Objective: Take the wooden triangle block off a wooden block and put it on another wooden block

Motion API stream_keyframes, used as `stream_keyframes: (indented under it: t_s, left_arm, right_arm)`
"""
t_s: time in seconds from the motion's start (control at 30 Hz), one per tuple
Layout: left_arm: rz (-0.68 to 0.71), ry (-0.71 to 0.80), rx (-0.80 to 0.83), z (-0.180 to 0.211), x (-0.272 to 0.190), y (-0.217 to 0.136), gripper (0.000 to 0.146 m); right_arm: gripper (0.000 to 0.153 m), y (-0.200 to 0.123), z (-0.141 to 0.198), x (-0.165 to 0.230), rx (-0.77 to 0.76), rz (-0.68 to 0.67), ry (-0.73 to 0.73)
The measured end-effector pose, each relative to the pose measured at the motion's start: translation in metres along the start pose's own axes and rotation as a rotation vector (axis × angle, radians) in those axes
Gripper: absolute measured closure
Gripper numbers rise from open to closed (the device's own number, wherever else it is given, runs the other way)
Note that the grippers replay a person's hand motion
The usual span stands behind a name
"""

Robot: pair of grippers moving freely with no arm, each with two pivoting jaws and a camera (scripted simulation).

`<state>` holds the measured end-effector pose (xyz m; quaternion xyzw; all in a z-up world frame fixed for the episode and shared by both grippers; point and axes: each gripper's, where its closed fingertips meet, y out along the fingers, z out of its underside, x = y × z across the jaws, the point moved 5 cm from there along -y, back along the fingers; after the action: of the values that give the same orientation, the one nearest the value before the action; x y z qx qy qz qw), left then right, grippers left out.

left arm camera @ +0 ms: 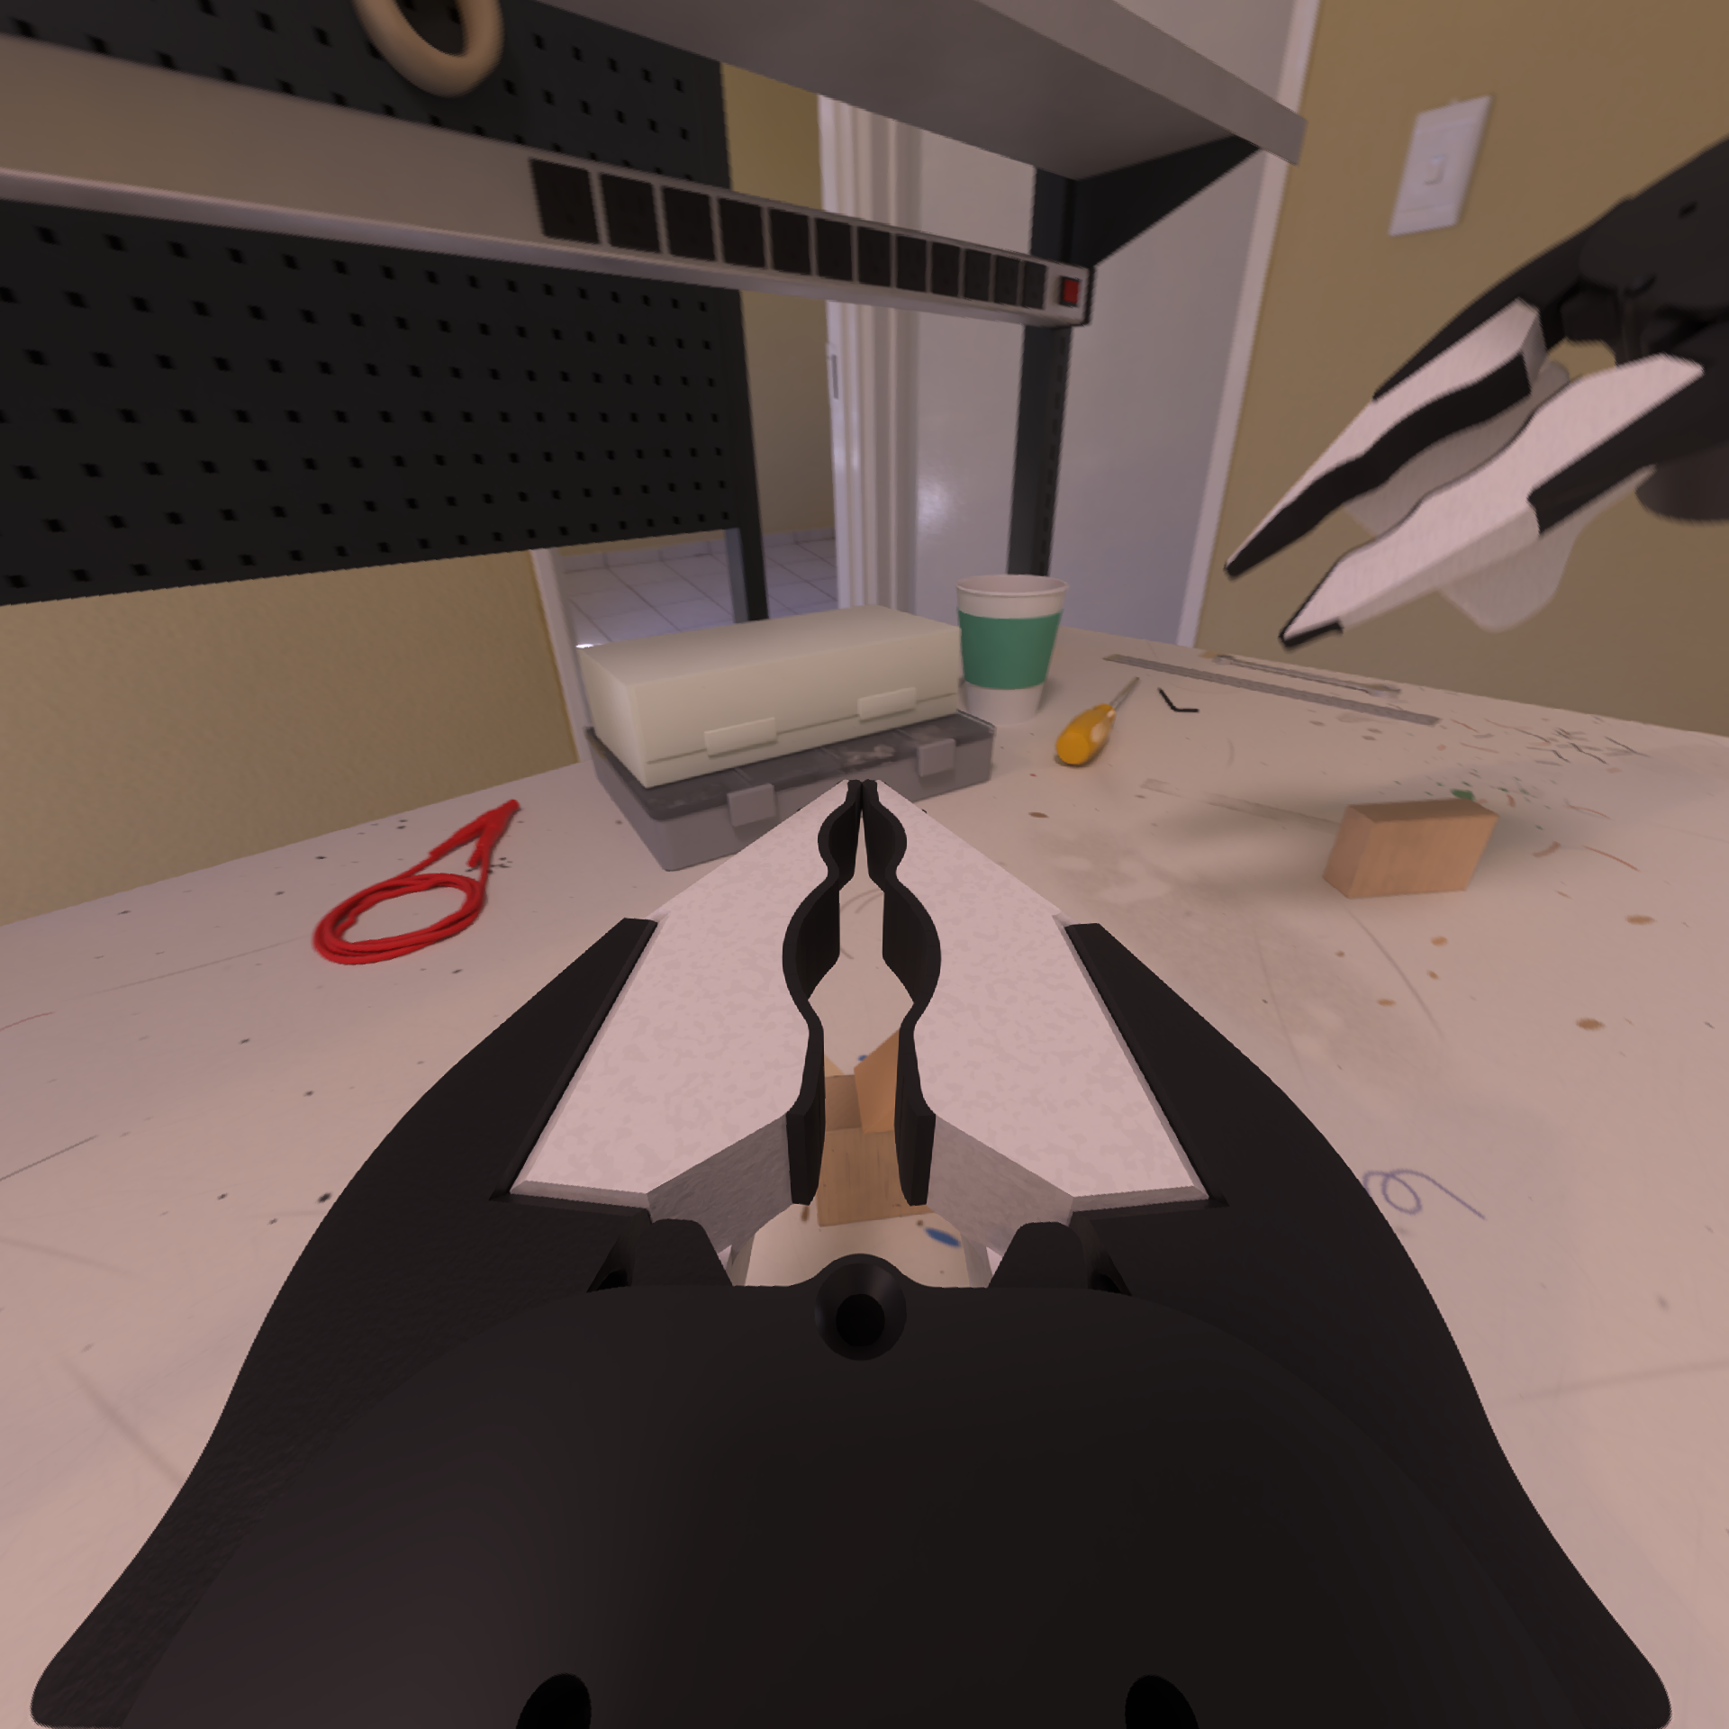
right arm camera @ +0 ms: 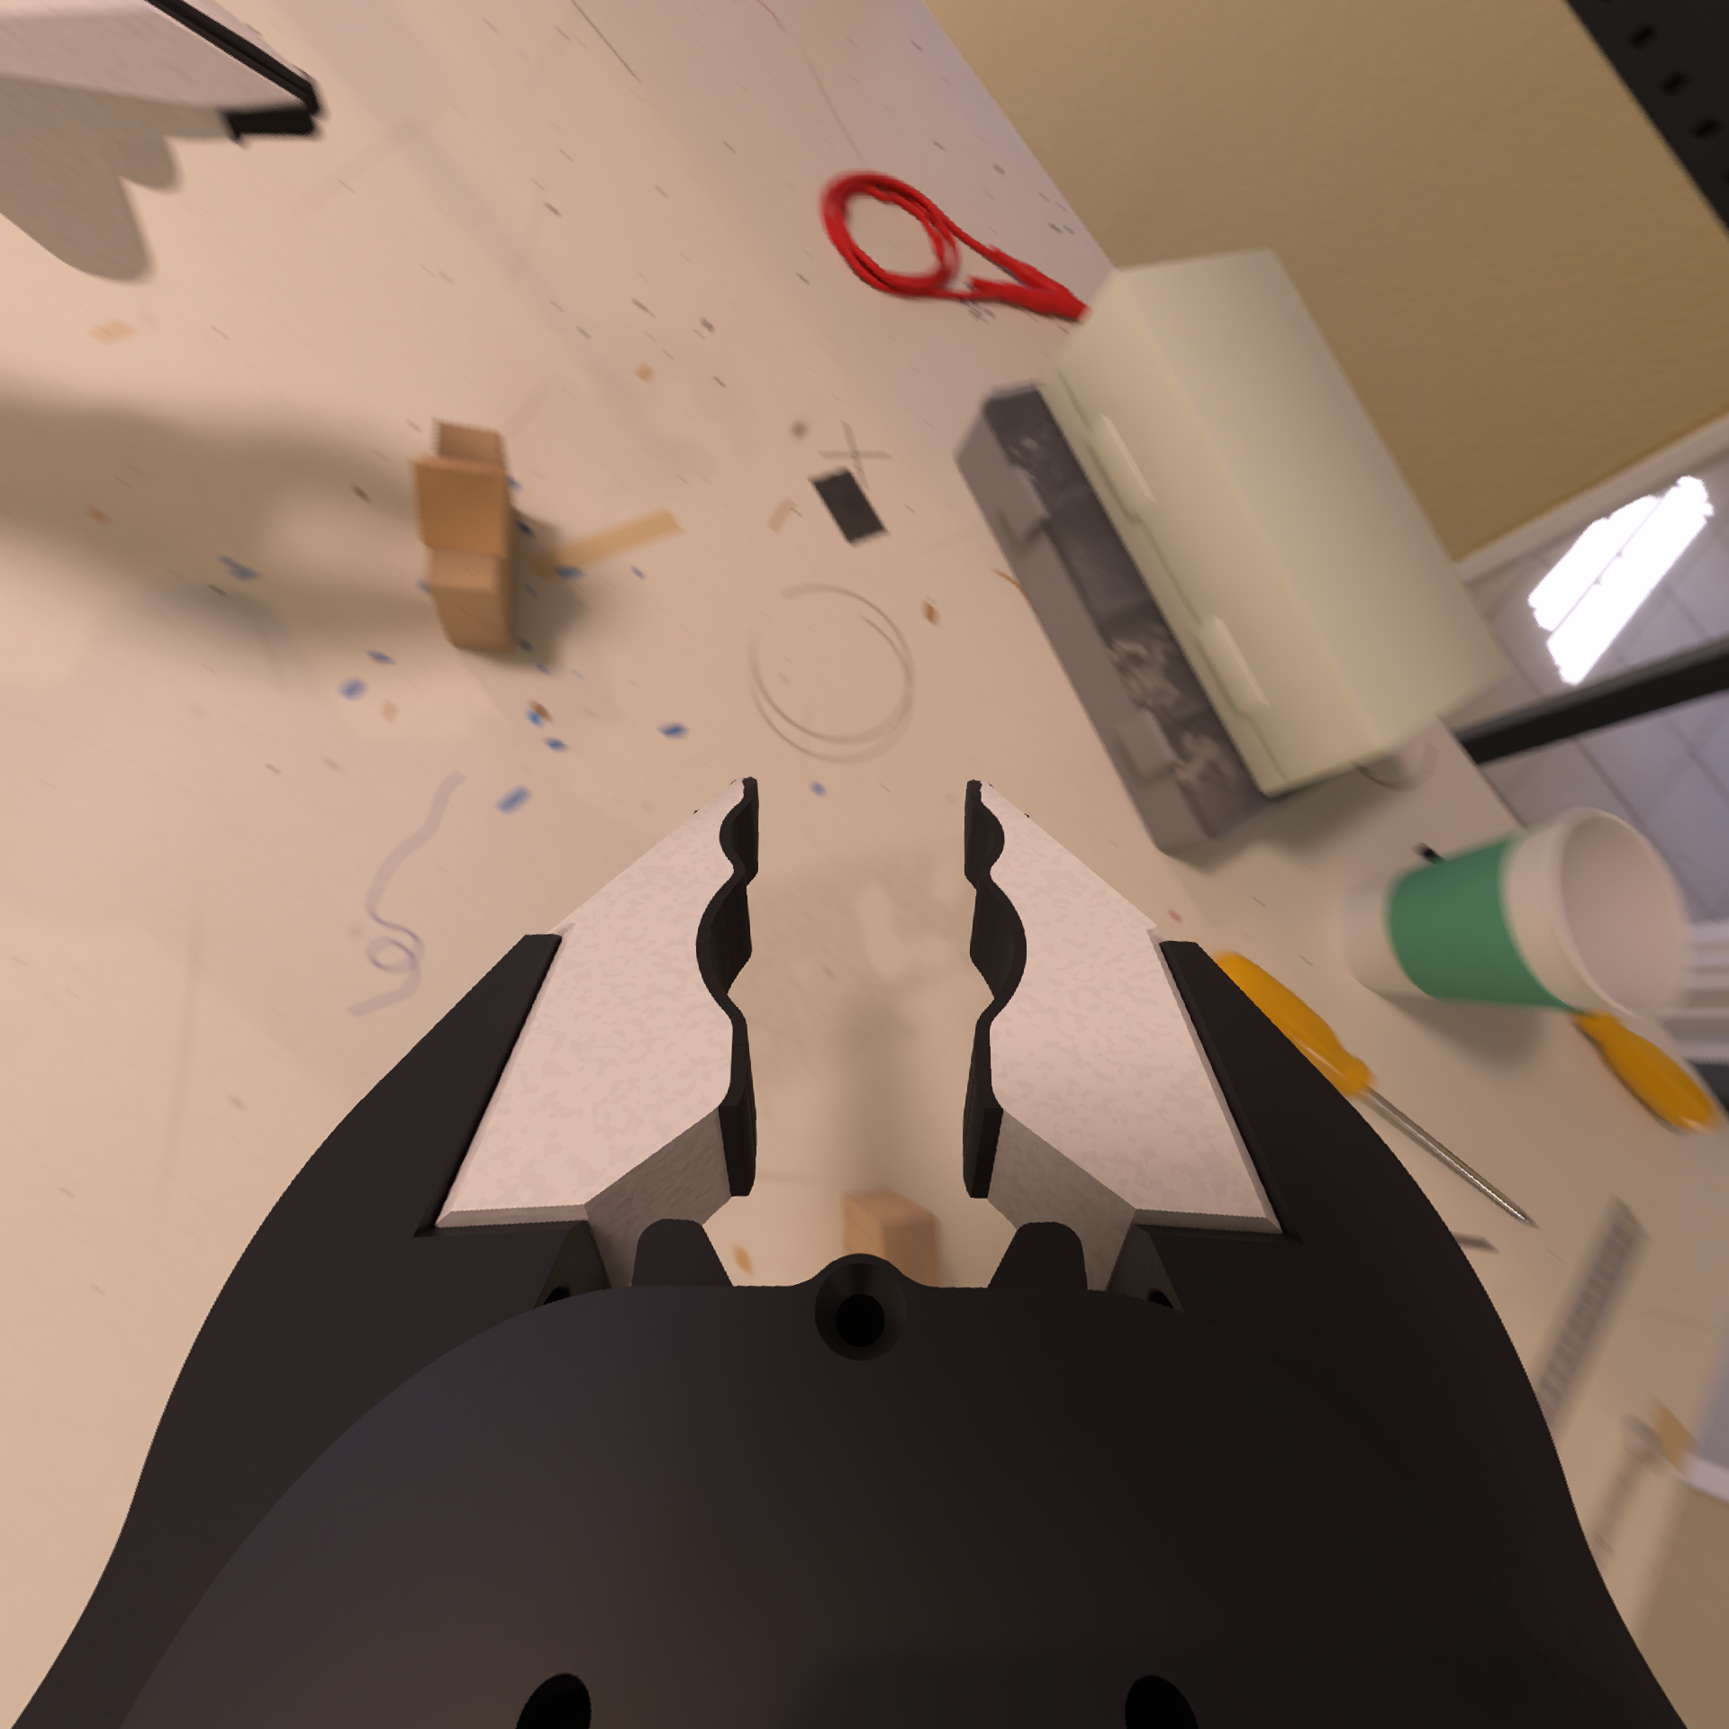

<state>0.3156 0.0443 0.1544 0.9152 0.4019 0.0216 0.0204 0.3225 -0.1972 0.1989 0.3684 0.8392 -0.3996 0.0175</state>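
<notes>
Left wrist view has my left tongs (left arm camera: 862,791) pressed together at the tips, holding nothing, with the wooden triangle block (left arm camera: 877,1085) glimpsed through the gap low at centre, sitting on a wooden block (left arm camera: 856,1174). Bare table (left arm camera: 234,1123) spreads wide at lower left and right; the far edge is crowded by stacked cases (left arm camera: 777,711), a green-banded cup (left arm camera: 1009,646) and a yellow screwdriver (left arm camera: 1090,728), with a red cord (left arm camera: 412,903) at middle left. A second wooden block (left arm camera: 1411,847) lies alone at middle right. My right tongs (left arm camera: 1263,599) hang in the air at upper right, slanting down-left. In the right wrist view, my right tongs (right arm camera: 861,795) stand wide apart and empty, tilted over the table, with the stacked blocks (right arm camera: 468,538) well apart at upper left and open surface between.
</notes>
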Motion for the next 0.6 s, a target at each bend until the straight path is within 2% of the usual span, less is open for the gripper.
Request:
stream_keyframes:
  t_s: [0.27,0.5,0.6]
  left_arm:
    - [-0.065,0.004,-0.024,-0.009,0.004,-0.004,0.146]
    - [-0.064,0.006,-0.030,-0.009,0.004,-0.004,0.146]
    - [-0.064,0.008,-0.032,-0.009,0.004,-0.005,0.146]
  right_arm:
    - [0.104,0.075,-0.037,0.076,-0.035,-0.196,0.059]
    - [0.103,0.126,-0.048,0.119,-0.028,-0.280,0.113]
    - [0.103,0.142,-0.047,0.128,-0.025,-0.273,0.126]
